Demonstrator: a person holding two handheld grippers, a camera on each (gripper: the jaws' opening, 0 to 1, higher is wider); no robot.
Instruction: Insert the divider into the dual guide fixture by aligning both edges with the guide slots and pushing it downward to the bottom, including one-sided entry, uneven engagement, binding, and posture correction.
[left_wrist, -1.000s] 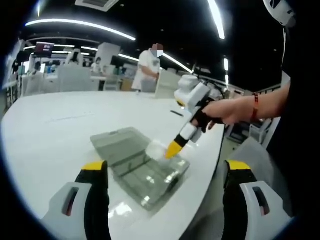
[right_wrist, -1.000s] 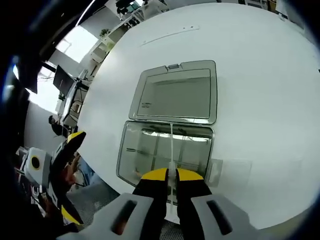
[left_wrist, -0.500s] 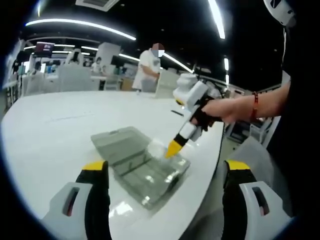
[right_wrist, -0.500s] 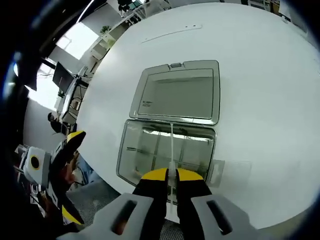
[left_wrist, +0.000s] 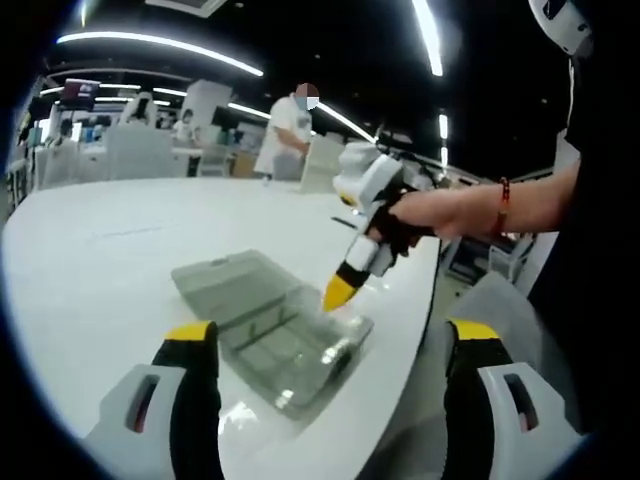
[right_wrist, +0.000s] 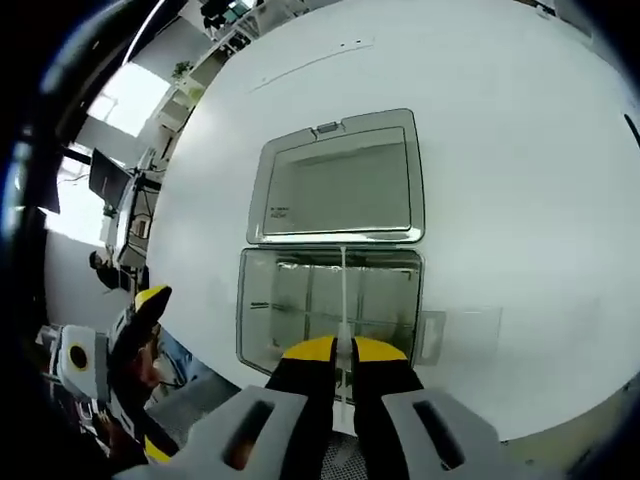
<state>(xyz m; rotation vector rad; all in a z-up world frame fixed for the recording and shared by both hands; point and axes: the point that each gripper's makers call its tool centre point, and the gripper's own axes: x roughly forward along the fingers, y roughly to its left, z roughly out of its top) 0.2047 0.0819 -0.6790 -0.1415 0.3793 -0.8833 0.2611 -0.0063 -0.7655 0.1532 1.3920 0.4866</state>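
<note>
The left gripper view shows the right gripper (left_wrist: 338, 293) from the side, tip over the open clear case (left_wrist: 275, 335) on the white table (left_wrist: 120, 250). The right gripper view looks straight down: its 2 jaws clench the thin divider (right_wrist: 343, 290), edge-on over the case's tray. The left gripper (left_wrist: 325, 345) is spread wide, holding nothing.

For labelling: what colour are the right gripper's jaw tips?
Yellow tips on the right gripper, black behind; clearest in the right gripper view.
</note>
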